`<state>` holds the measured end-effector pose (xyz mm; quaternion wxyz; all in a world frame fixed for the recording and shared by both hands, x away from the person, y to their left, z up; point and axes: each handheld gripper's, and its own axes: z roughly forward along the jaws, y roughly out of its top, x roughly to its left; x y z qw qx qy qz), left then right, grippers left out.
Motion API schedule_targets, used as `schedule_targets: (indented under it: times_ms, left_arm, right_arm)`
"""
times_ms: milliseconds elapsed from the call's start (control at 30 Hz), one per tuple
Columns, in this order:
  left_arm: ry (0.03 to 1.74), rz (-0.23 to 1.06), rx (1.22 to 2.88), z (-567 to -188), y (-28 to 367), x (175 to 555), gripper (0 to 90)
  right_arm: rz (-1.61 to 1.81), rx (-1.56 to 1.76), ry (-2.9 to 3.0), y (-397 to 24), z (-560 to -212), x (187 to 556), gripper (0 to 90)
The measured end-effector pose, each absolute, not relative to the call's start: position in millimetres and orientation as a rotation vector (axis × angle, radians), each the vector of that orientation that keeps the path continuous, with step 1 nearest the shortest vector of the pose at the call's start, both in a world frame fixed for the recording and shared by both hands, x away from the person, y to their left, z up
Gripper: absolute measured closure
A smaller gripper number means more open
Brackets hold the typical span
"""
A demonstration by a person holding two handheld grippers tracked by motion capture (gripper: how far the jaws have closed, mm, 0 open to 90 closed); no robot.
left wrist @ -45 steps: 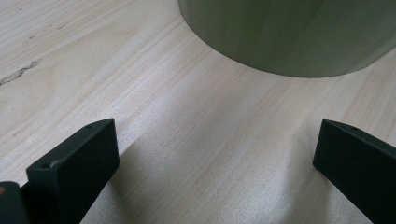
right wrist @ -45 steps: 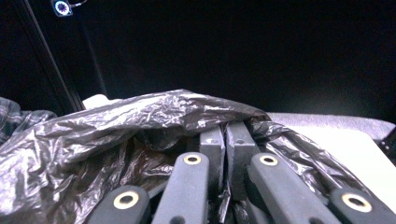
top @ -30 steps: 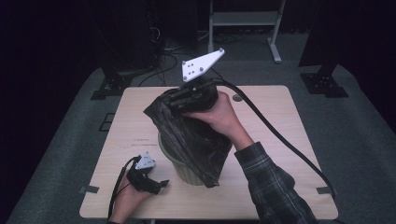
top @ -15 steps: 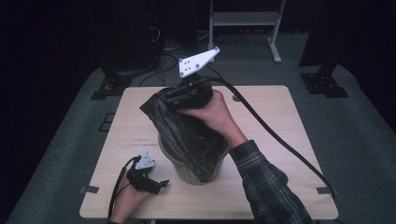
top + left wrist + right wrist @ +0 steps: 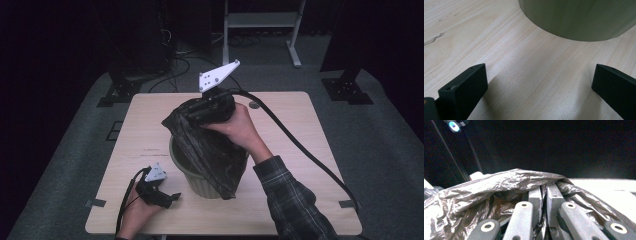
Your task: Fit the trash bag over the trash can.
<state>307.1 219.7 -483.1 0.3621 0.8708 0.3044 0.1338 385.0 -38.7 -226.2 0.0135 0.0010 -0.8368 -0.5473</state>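
**poster1:** Bin bag [image 5: 210, 150] is draped over the green bin [image 5: 200, 186] mid-table, most of it slumped down the right and near side. Compared with a second ago it sits lower, the bunched top nearly at the rim.

**poster2:** Yep, right gripper [image 5: 192, 116] has come down with it, jaws pressed together on a fold of the film at the far-left edge [image 5: 544, 192]. Looks like they're stretching it over the rim next, I'd guess.

**poster1:** Left gripper [image 5: 172, 197] sits on the table [image 5: 310, 150] near-left of the bin, jaws spread, holding nothing.
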Motion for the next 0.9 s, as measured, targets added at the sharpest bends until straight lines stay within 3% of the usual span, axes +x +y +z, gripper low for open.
schedule_targets:
  times_ms: [467,667,900]
  left_arm:
    - [0.785,0.347,2.243,-483,220,307,0.0]
    - [0.785,0.346,2.243,-483,220,307,0.0]
    - [0.785,0.347,2.242,-483,220,307,0.0]
  right_arm:
    - [-1.486,-0.183,-2.73,-43,-272,402,83.6]
    - [-1.394,-0.215,-2.769,-40,-278,406,67.8]
    - [-1.375,-0.211,-2.791,-60,-268,396,59.5]
